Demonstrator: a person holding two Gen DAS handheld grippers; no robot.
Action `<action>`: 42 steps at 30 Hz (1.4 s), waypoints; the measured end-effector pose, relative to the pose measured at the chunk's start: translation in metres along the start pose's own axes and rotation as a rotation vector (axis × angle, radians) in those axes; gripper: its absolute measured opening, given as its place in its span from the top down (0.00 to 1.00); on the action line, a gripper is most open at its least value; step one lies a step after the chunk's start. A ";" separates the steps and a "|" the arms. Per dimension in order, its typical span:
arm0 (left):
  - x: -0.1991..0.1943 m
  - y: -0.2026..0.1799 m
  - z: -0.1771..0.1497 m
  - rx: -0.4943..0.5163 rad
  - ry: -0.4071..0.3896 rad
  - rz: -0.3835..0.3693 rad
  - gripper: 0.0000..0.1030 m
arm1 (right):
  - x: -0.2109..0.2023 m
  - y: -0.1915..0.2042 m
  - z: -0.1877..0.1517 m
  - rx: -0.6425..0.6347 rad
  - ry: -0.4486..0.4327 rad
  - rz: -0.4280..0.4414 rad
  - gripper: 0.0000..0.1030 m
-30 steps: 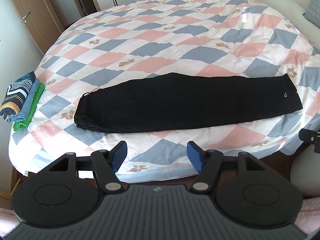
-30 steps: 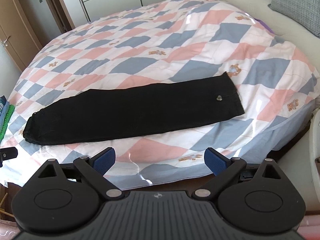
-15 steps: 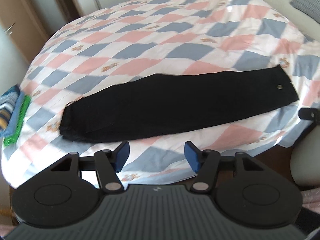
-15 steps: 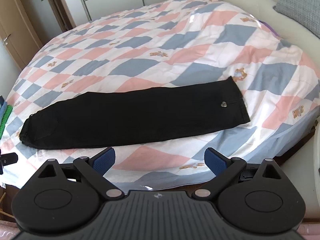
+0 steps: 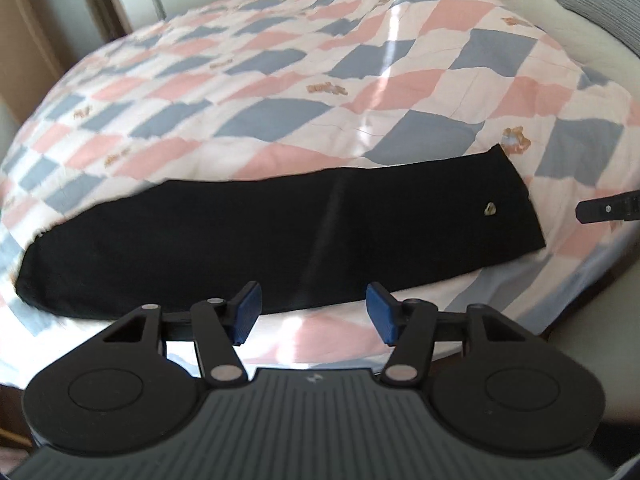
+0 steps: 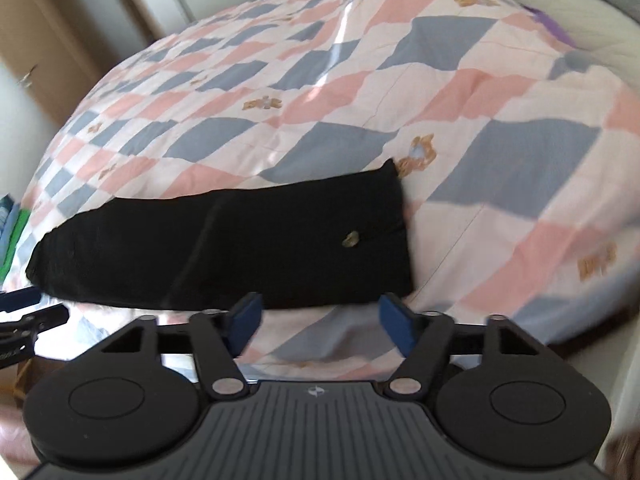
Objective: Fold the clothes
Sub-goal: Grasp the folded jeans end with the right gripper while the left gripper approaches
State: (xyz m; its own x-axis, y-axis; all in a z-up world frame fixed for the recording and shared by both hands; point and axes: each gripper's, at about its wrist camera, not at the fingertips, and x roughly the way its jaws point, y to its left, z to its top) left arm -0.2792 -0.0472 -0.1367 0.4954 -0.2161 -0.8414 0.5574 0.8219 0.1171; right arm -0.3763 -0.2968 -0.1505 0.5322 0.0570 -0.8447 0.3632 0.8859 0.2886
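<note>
Black trousers (image 5: 280, 236), folded lengthwise into a long strip, lie across the near edge of the bed, waistband with a small metal button (image 5: 489, 209) at the right. They also show in the right wrist view (image 6: 224, 248). My left gripper (image 5: 314, 316) is open and empty, just in front of the strip's near edge around its middle. My right gripper (image 6: 320, 320) is open and empty, at the near edge by the waistband end. The right gripper's tip shows at the far right of the left wrist view (image 5: 604, 210).
The bed has a quilt (image 5: 280, 80) of pink, blue and white diamonds. A stack of folded clothes (image 6: 12, 232) lies at the bed's left edge. Wooden doors (image 6: 44, 40) and white wardrobes stand behind. A pale headboard (image 6: 592, 12) runs along the right.
Both grippers have moved forward and right, closer to the trousers. The right gripper's jaws have narrowed somewhat but stay open. The trousers have not moved.
</note>
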 end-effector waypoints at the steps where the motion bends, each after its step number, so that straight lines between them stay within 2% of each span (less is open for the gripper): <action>1: 0.007 -0.010 0.003 -0.014 0.004 0.002 0.47 | 0.006 -0.014 0.006 0.000 0.004 0.017 0.37; 4: 0.029 -0.031 0.009 -0.033 0.018 0.009 0.47 | 0.034 -0.051 0.021 0.011 0.016 0.080 0.37; 6: 0.043 -0.036 0.008 -0.041 0.032 0.003 0.48 | 0.056 -0.067 0.026 0.021 0.030 0.122 0.41; 8: 0.056 -0.042 0.007 -0.046 0.032 -0.013 0.49 | 0.078 -0.079 0.030 0.026 0.050 0.162 0.57; 9: 0.061 -0.046 0.005 -0.042 0.030 -0.020 0.49 | 0.088 -0.082 0.031 0.021 0.062 0.174 0.59; 14: 0.079 -0.081 -0.004 0.013 -0.017 -0.059 0.49 | 0.118 -0.091 0.042 -0.026 0.086 0.211 0.59; 19: 0.095 -0.135 -0.017 0.119 -0.083 -0.108 0.49 | 0.146 -0.106 0.063 -0.080 0.181 0.254 0.59; 22: 0.103 -0.170 -0.024 0.213 -0.126 -0.119 0.49 | 0.165 -0.108 0.081 -0.057 0.268 0.288 0.59; 25: 0.111 -0.205 -0.035 0.355 -0.190 -0.082 0.49 | 0.185 -0.111 0.097 -0.017 0.365 0.295 0.60; 29: 0.125 -0.232 -0.053 0.487 -0.254 -0.035 0.47 | 0.204 -0.111 0.106 0.062 0.461 0.348 0.61; 33: 0.139 -0.256 -0.064 0.581 -0.332 0.023 0.47 | 0.199 -0.107 0.112 0.067 0.470 0.336 0.76; 35: 0.142 -0.264 -0.064 0.583 -0.375 0.062 0.45 | 0.194 -0.110 0.117 0.143 0.481 0.348 0.81; 39: 0.155 -0.278 -0.060 0.563 -0.408 0.122 0.43 | 0.190 -0.107 0.125 0.222 0.510 0.347 0.81; 41: 0.162 -0.285 -0.059 0.562 -0.433 0.175 0.42 | 0.191 -0.106 0.128 0.246 0.522 0.341 0.81; 42: 0.163 -0.287 -0.057 0.551 -0.452 0.196 0.47 | 0.191 -0.106 0.129 0.265 0.528 0.350 0.81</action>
State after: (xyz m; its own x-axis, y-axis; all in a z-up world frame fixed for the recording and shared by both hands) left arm -0.3962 -0.2884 -0.3378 0.7801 -0.3865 -0.4920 0.6252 0.5094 0.5913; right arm -0.2147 -0.4391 -0.2842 0.2325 0.5953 -0.7691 0.4483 0.6362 0.6279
